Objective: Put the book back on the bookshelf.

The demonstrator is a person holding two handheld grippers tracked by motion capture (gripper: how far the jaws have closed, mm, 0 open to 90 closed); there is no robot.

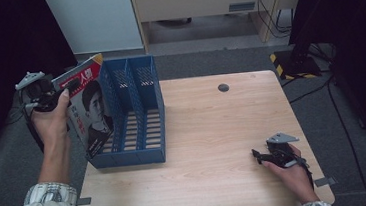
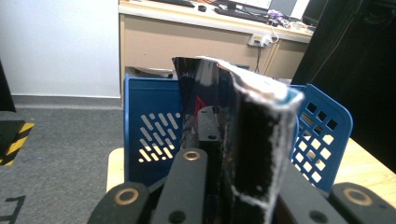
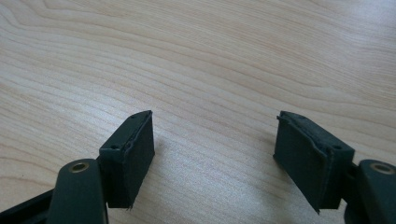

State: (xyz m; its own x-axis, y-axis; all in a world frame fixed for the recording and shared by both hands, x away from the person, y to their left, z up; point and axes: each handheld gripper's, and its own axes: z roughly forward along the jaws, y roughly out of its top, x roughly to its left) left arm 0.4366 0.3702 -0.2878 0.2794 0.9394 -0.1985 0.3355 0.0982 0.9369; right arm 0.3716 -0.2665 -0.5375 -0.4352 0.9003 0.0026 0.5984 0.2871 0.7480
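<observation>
A magazine (image 1: 90, 108) with a red-topped cover and a portrait stands tilted at the left side of a blue three-slot file rack (image 1: 136, 112) on the wooden table (image 1: 213, 125). My left gripper (image 1: 67, 88) is shut on the magazine's upper left edge, held off the table's left side. In the left gripper view the magazine's edge (image 2: 252, 140) sits between the jaws, with the rack (image 2: 149, 130) behind it. I cannot tell whether the magazine's bottom is inside the leftmost slot or against the outer wall. My right gripper (image 1: 258, 155) rests near the table's front right, open and holding nothing (image 3: 215, 149).
A dark round hole (image 1: 223, 87) marks the far middle of the table. Beyond the table are grey carpet, a white cabinet (image 1: 96, 20), a wooden desk (image 1: 197, 1) with cables, and a yellow-black striped stand base (image 1: 288, 66) at the right.
</observation>
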